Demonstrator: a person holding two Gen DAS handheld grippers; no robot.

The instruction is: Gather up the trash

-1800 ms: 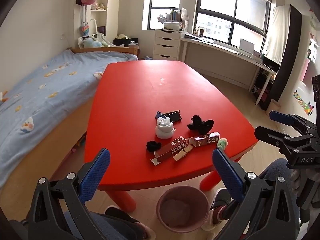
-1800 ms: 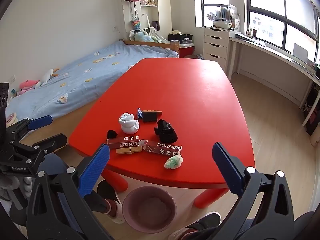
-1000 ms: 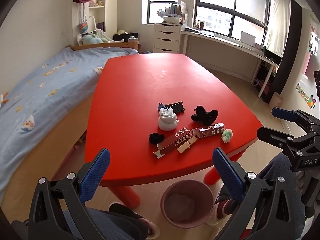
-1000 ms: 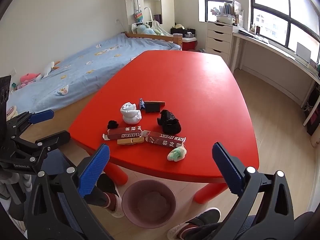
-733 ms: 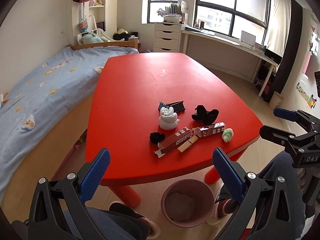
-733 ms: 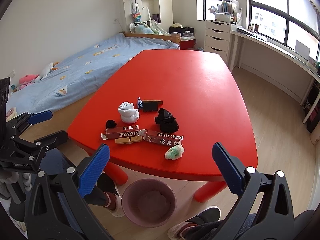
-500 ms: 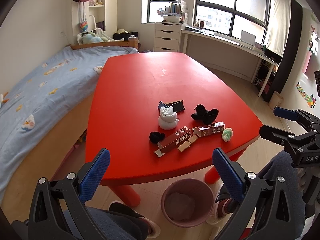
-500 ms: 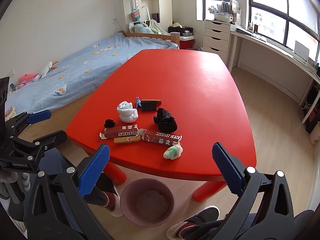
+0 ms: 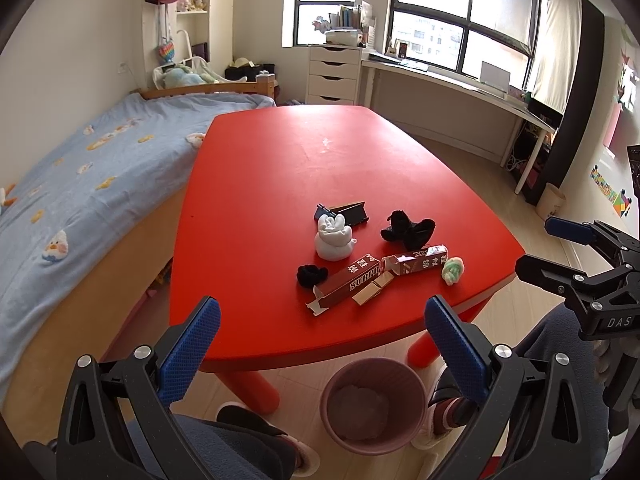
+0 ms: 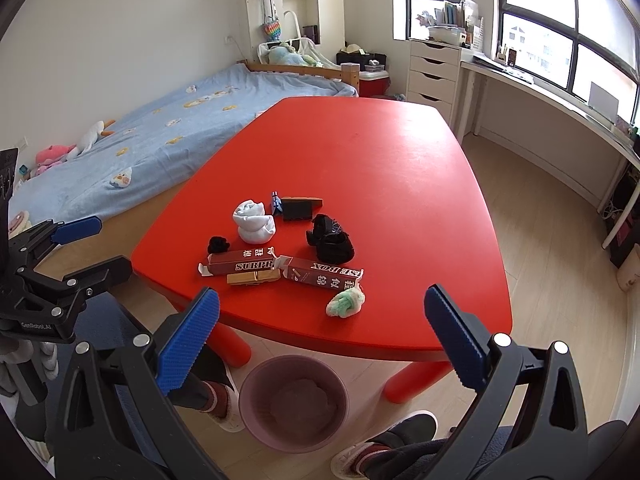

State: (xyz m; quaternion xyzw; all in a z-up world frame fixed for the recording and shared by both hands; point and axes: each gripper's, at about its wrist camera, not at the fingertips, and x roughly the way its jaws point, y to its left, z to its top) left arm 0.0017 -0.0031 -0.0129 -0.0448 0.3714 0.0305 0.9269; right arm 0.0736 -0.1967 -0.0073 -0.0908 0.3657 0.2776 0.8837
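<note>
Two brown cartons (image 10: 280,267) reading "SURPR" and "SE BOX" lie among scraps near the red surface's (image 10: 392,184) front edge, above a pink bin (image 10: 294,402); left claw (image 9: 320,344) and right claw (image 10: 320,336) gape wide, empty

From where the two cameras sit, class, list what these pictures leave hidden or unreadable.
- Pink round bin: its contents are only a dim grey mass in both views; the shaded interior hides what it is.
- Brown printed carton: its lettering is partly cut off by its torn end in the right wrist view.
- Small blue item: too small to identify, half behind the black stand.
</note>
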